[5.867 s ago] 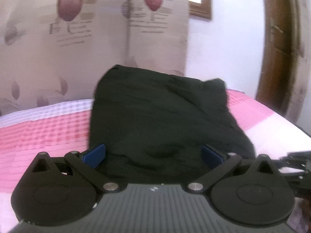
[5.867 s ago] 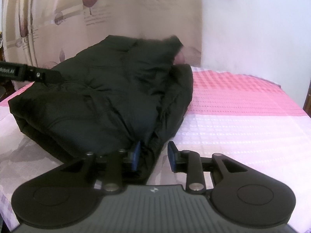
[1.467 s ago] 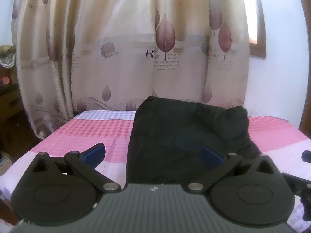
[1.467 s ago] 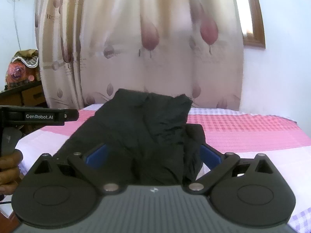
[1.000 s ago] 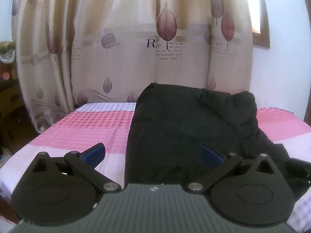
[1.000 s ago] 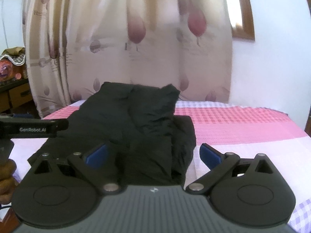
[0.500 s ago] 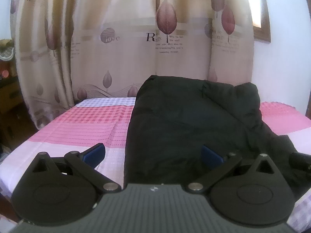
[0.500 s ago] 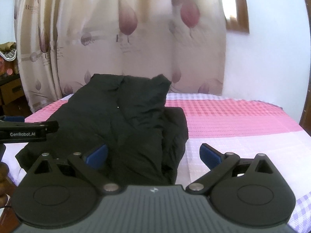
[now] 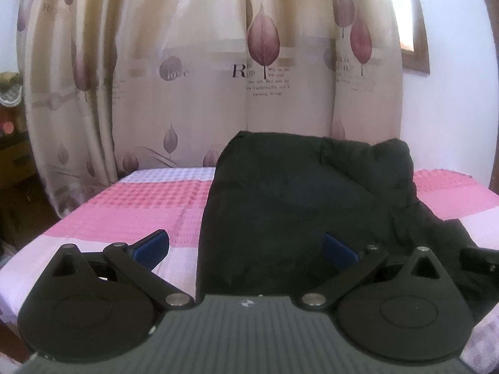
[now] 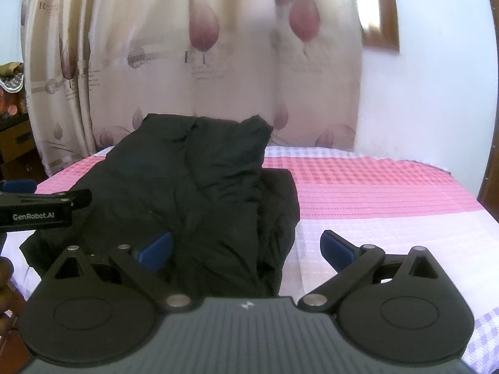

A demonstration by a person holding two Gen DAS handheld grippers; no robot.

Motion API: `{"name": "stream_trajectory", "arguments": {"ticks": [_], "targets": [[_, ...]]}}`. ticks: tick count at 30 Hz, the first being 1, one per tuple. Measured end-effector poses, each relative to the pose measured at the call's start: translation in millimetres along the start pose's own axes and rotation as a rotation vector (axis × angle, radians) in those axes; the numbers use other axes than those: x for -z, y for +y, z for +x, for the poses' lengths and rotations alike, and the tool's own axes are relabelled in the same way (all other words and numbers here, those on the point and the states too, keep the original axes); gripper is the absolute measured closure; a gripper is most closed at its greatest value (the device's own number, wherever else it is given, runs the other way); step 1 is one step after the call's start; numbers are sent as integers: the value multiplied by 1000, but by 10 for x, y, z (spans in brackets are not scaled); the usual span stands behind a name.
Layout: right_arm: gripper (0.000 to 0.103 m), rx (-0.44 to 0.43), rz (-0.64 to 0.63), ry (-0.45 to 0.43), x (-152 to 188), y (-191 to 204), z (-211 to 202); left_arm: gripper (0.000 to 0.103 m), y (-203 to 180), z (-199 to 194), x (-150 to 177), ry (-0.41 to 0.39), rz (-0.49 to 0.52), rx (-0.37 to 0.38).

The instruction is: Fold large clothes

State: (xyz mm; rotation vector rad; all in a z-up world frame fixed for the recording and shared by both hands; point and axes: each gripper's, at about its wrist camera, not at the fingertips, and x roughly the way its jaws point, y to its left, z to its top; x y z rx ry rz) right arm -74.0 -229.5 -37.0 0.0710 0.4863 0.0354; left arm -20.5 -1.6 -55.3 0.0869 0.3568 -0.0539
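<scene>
A black padded jacket (image 9: 296, 205) lies folded in a bulky pile on the pink and white checked bed (image 9: 140, 205). It also shows in the right wrist view (image 10: 202, 193), with a folded part on top. My left gripper (image 9: 244, 247) is open and empty, held back from the jacket's near edge. My right gripper (image 10: 246, 249) is open and empty, above the jacket's near right corner. The left gripper's body (image 10: 43, 208) shows at the left edge of the right wrist view.
A cream curtain with leaf print (image 9: 218, 78) hangs behind the bed. A wooden window frame (image 10: 380, 15) is on the white wall at right. Dark wooden furniture (image 10: 15, 137) stands at far left. Bare bedspread (image 10: 389, 193) lies right of the jacket.
Both grippers have drawn slightly closer to the jacket over the last second and stay open. Earlier the right gripper was nearly shut at the jacket's edge and has since opened and pulled back.
</scene>
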Motion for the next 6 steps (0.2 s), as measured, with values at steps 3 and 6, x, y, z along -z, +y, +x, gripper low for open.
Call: {"name": "stream_trajectory", "arguments": {"ticks": [3,6], "targets": [[1,3,0,-3,-3,14,-8,0,1,-10,-2,-6,-5,0],[1,7,-6,-6,-2,26,-11,0,-4,-31,-13,-13,-5,0]]}}
